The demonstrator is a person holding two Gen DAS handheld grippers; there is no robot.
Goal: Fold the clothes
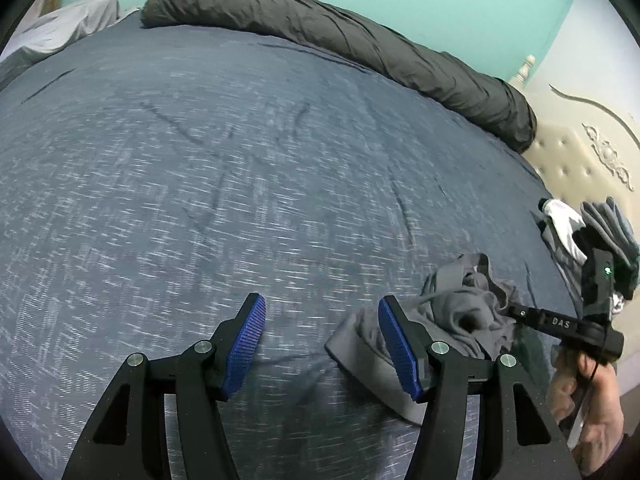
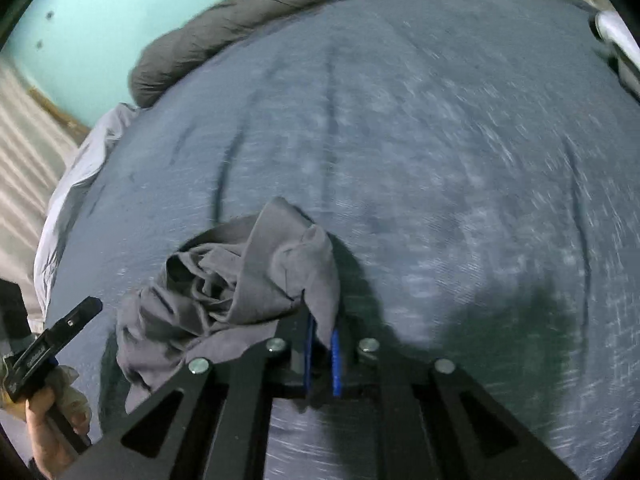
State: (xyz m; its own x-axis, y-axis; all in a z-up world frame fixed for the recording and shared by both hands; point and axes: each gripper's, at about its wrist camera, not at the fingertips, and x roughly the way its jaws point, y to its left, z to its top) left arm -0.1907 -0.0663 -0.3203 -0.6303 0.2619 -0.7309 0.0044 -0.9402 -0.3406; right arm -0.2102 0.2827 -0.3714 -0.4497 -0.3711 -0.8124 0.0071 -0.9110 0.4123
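A crumpled grey garment [image 1: 460, 312] [image 2: 224, 288] lies on the blue-grey bedspread [image 1: 240, 180] [image 2: 440, 140]. My right gripper [image 2: 322, 328] is shut on a fold at the garment's edge, and the cloth hangs over its blue pads. In the left wrist view the right gripper [image 1: 510, 311] reaches into the garment from the right, held by a hand [image 1: 600, 400]. My left gripper [image 1: 320, 302] is open just above the bedspread, nothing between its pads. Its right finger [image 1: 396, 348] is close to the garment's near-left edge. The left gripper's body [image 2: 60, 336] also shows at the lower left of the right wrist view.
A rolled dark grey duvet [image 1: 340, 32] [image 2: 240, 12] runs along the bed's far side. A pile of grey and white clothes [image 1: 592, 232] lies by the cream headboard [image 1: 580, 152]. A pale sheet [image 1: 60, 32] [image 2: 72, 172] hangs at the other end.
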